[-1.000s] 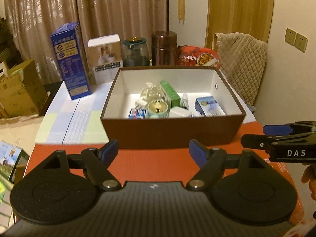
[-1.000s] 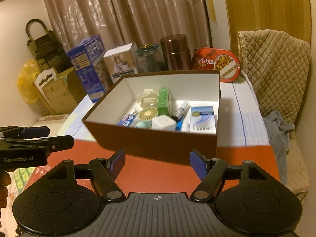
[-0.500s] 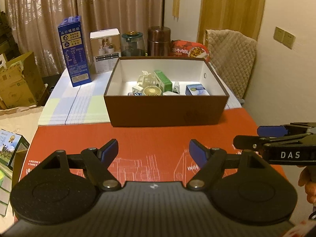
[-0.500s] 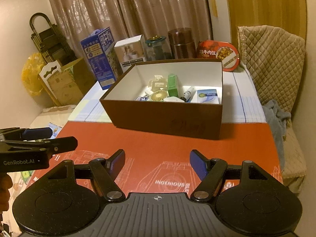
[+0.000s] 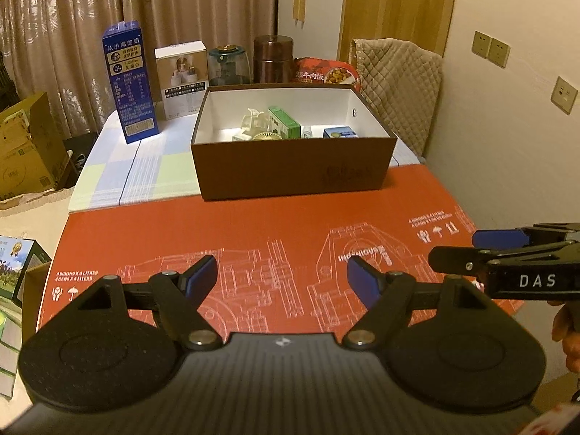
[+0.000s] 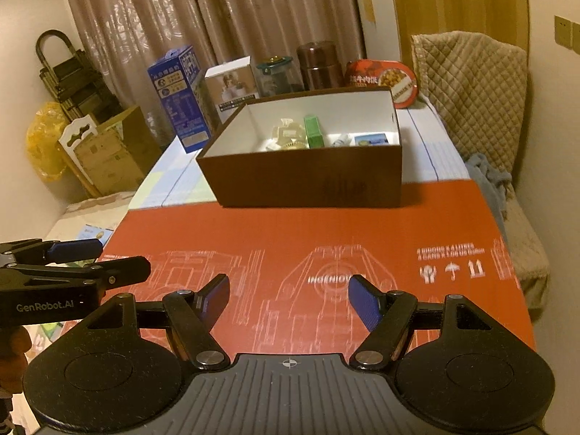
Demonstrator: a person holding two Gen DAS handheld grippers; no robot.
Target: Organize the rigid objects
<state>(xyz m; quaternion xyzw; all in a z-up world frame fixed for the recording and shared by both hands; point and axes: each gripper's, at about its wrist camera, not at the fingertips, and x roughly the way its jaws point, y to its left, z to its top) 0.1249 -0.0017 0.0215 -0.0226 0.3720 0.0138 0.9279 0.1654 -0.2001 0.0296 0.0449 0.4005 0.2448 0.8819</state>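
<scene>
Both hand-held grippers, left (image 5: 282,277) and right (image 6: 289,299), are hanging released and empty, side by side. The box (image 5: 293,174) is sitting straight ahead across the surface (image 5: 253,224), well apart, long side facing them, neither gripper clearly nearer.

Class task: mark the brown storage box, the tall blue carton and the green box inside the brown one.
brown storage box (image 5: 293,170), left wrist view, front wall.
tall blue carton (image 5: 128,83), left wrist view, printed front face.
green box (image 6: 313,132), right wrist view, top face.
</scene>
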